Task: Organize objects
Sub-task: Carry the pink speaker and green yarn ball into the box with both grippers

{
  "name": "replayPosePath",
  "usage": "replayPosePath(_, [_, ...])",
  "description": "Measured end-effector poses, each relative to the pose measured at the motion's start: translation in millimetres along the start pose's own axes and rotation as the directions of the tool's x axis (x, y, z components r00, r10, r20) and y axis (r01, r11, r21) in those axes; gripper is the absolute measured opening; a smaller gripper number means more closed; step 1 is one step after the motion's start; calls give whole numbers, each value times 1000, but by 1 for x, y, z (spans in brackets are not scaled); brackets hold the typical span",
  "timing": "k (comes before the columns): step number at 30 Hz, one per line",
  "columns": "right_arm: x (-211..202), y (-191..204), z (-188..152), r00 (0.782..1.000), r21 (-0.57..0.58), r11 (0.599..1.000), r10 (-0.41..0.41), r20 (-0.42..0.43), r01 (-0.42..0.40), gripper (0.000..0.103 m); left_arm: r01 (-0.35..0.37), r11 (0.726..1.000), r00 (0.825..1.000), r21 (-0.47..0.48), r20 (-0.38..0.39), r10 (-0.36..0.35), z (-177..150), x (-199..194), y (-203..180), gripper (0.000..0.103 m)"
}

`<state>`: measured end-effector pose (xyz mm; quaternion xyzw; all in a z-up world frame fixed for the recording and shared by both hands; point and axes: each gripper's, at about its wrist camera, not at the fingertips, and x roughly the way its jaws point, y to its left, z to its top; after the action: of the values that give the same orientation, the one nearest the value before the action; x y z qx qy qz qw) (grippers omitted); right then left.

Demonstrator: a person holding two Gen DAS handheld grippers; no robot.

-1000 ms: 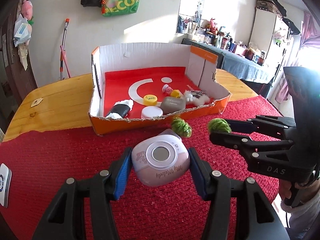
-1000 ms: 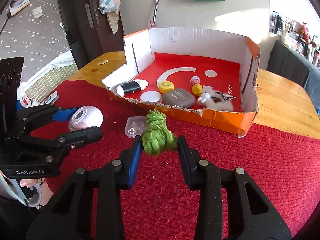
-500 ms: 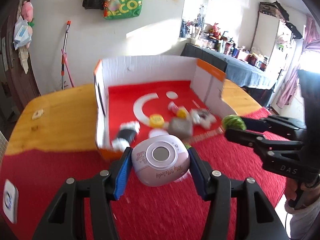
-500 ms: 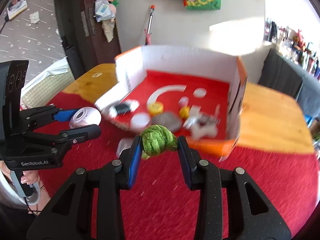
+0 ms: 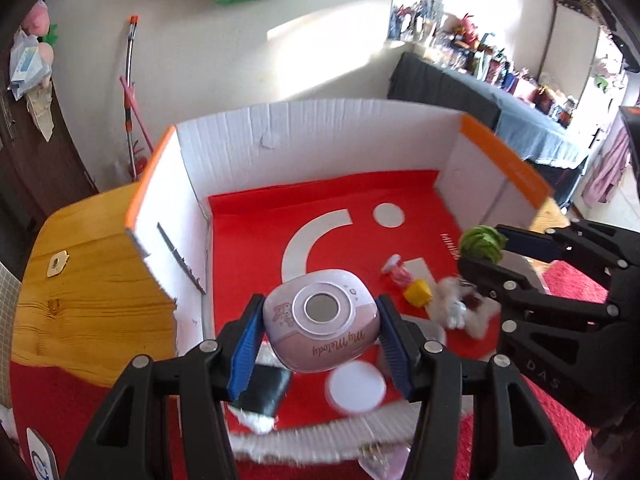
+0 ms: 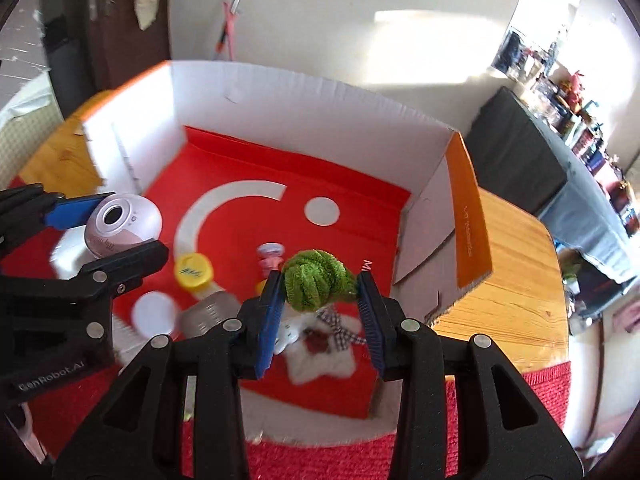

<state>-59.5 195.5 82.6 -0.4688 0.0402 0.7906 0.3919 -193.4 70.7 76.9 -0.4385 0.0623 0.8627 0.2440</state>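
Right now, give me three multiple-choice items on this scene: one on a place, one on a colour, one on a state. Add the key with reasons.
1. Where is the pink gadget?
A. Lying on the red cloth outside the box
B. Held by the left gripper above the box
C. On the wooden tabletop

2. What colour is the fuzzy ball in the right gripper?
A. Green
B. Blue
C. White

3. What is the state of the round yellow lid?
A. Held in a gripper
B. Stacked on the fuzzy ball
C. Lying loose on the box floor

Key: 1 B, its blue pads press both sides of the gadget, with the red box floor below. 2 A, the ball is plainly green in both views; the right jaws are opening around it. 3 C, it sits on the red floor, with no gripper on it.
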Motion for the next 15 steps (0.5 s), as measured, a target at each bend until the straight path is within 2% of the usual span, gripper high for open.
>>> replayPosePath(8, [29, -9, 7, 996, 57, 998, -19, -84, 24, 37, -12, 999, 997, -49, -72, 8, 6, 33, 8, 57])
replayPosePath(15, [46, -15, 9, 991, 105, 994, -16, -129, 30, 37, -21, 994, 995, -105, -103, 10, 10, 46, 18, 57])
